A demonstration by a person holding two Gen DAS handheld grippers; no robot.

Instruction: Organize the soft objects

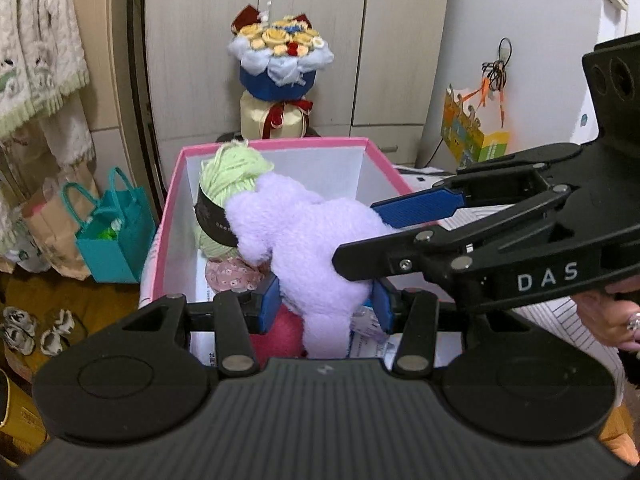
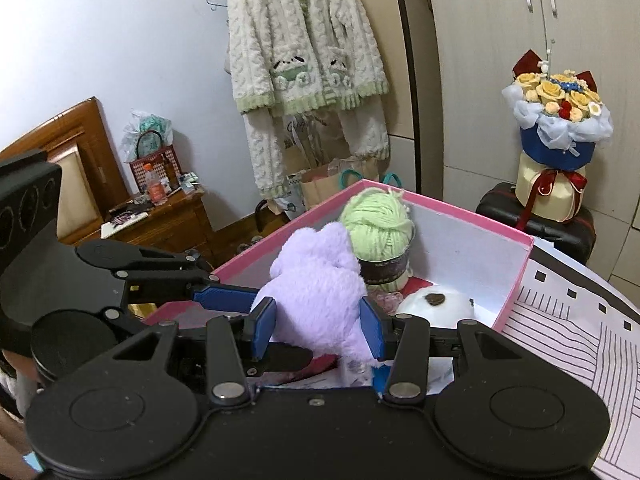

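A lilac plush toy (image 1: 308,240) hangs over the open pink box (image 1: 280,145), held by both grippers at once. My left gripper (image 1: 325,306) is shut on its lower part, blue pads pressed into the fur on both sides. My right gripper (image 1: 356,236) reaches in from the right and clamps the toy's back. In the right wrist view the right gripper (image 2: 318,330) squeezes the plush toy (image 2: 320,284), with a left finger (image 2: 224,296) alongside. Inside the box lie a green yarn ball (image 2: 376,220), a white plush (image 2: 432,304), floral fabric (image 1: 232,274) and a pink soft thing (image 1: 280,336).
A bouquet (image 1: 280,64) stands on a dark suitcase (image 2: 536,220) behind the box. A teal bag (image 1: 116,232) and paper bags sit on the floor to the left, with shoes (image 1: 36,328) nearby. A striped sheet (image 2: 568,340) lies right of the box. A person's hand (image 1: 608,312) holds the right gripper.
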